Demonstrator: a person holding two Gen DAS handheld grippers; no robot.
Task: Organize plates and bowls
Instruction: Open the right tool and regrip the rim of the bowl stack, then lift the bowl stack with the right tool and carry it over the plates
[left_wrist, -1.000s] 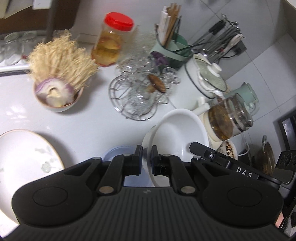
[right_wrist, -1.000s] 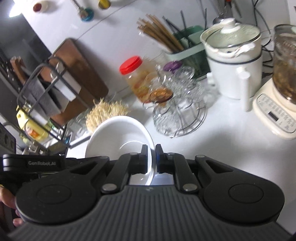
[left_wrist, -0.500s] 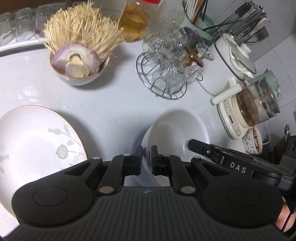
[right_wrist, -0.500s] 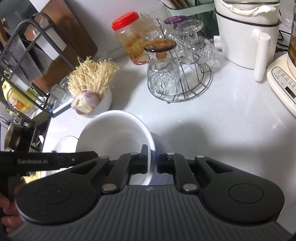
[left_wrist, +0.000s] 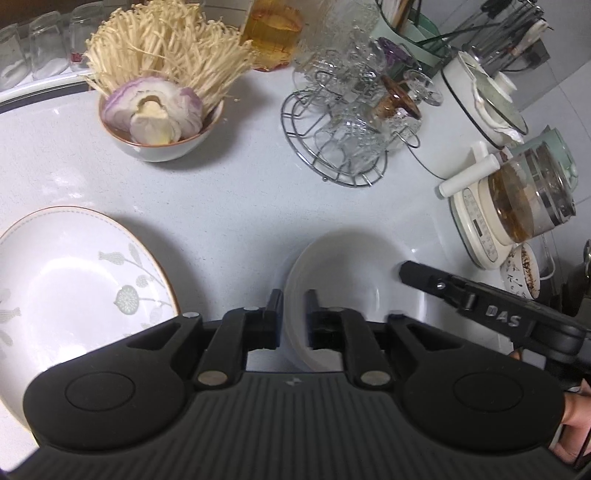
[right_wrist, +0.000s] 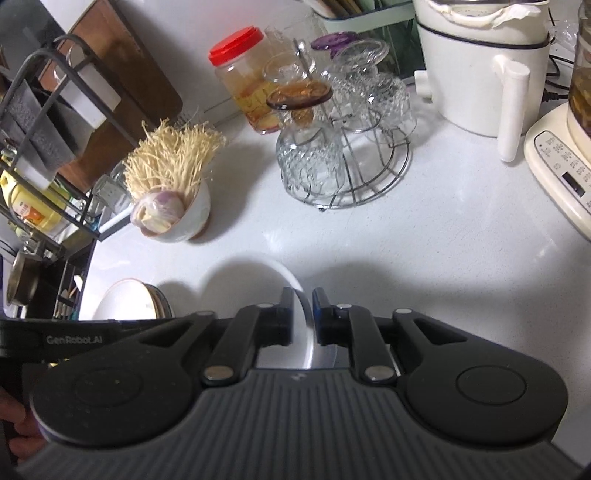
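Both grippers letting go of the white bowl!
Lower centre of each view: the left gripper (left_wrist: 291, 308) and right gripper (right_wrist: 303, 304) straddle opposite rims of the white bowl (left_wrist: 347, 280) on the counter (left_wrist: 229, 206), jaws opening, pads clear; flowered plate (left_wrist: 70, 280) sits lower left.

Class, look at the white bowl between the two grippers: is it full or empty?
Empty. The white bowl shows a bare, glossy inside in the left wrist view; nothing lies in it.

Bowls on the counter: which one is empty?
The plain white bowl between both grippers' opening jaws is empty; the other bowl holds mushrooms and onion.
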